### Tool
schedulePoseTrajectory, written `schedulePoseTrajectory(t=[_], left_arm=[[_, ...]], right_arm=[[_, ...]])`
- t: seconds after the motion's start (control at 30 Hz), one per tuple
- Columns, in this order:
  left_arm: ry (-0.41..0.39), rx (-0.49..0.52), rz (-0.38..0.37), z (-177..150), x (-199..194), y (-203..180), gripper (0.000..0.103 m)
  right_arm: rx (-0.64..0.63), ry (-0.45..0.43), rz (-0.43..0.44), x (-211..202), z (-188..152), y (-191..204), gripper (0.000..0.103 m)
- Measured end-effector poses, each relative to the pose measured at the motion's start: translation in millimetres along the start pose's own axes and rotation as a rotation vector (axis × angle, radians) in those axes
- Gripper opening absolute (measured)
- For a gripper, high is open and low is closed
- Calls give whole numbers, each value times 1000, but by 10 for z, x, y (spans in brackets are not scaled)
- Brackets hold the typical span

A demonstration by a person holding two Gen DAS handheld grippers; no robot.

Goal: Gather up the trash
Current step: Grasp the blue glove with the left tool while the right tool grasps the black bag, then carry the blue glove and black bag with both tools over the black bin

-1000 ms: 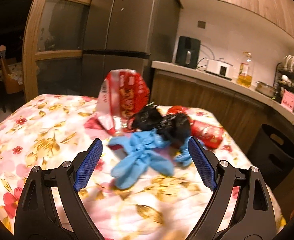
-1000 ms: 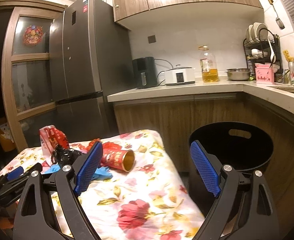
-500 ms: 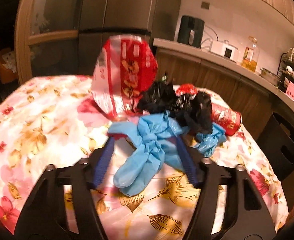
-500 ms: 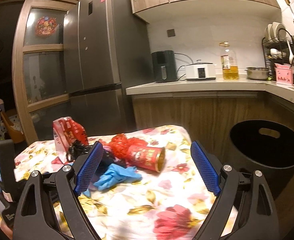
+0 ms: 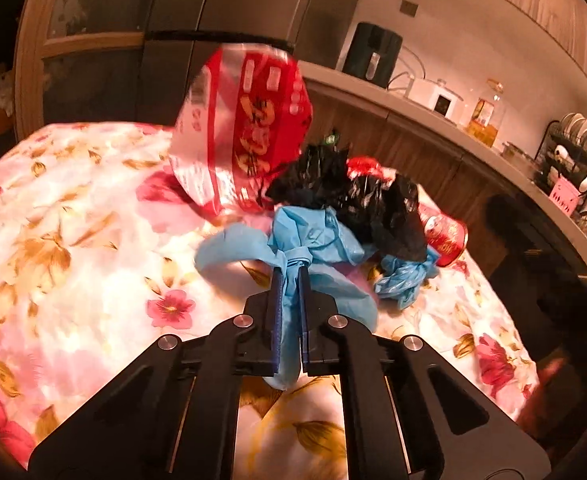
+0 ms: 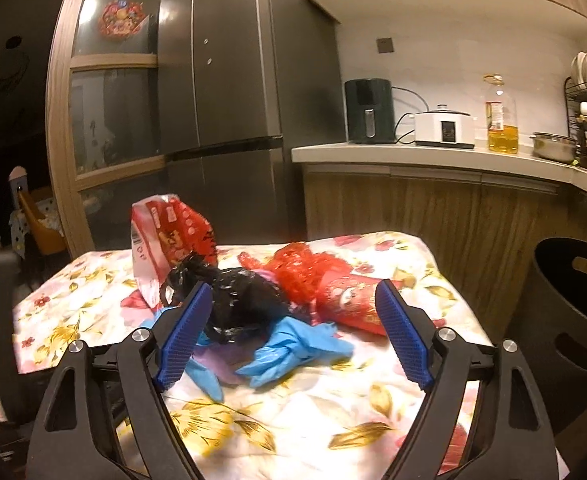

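Dim kitchen, surface under floral pink-and-gold cloth. Crumpled blue disposable glove at near edge of trash pile, clamped between closed left tongs. Behind it: crinkled black plastic bag, tall red-and-clear snack bag, red paper cup on its side, red mesh wad, second blue glove. Right tongs spread apart, empty, hovering over pile. Round black bin beside surface. Progress: early, judging by whole pile on cloth; only 1 item gripped.
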State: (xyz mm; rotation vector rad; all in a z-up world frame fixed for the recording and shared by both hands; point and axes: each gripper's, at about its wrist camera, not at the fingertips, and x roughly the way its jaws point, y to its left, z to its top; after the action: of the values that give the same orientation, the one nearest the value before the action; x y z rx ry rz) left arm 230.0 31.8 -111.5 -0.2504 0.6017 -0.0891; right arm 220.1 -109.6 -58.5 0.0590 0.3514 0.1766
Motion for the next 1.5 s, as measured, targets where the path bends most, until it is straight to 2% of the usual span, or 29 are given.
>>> schedulePoseTrajectory(t=[0.23, 0.47, 0.63, 0.8, 0.9, 1.0, 1.5], left_arm=[[-93, -47, 9, 44, -395, 182, 5], [-141, -65, 16, 65, -630, 307, 5], [-157, -79, 22, 91, -697, 361, 5], [-166, -80, 20, 97, -737, 357, 5], [-169, -81, 18, 94, -759, 353, 5], [-173, -79, 20, 98, -787, 348, 5], [-216, -53, 6, 125, -1045, 161, 5]], right_arm=[[-19, 48, 25, 219, -63, 156, 72], [-26, 84, 41, 396, -88, 263, 61], [-51, 128, 60, 492, -116, 313, 40], [-65, 143, 78, 495, -123, 340, 11], [-80, 132, 86, 442, -119, 365, 4], [-82, 115, 97, 363, -83, 368, 1], [-30, -17, 144, -389, 284, 106, 1]])
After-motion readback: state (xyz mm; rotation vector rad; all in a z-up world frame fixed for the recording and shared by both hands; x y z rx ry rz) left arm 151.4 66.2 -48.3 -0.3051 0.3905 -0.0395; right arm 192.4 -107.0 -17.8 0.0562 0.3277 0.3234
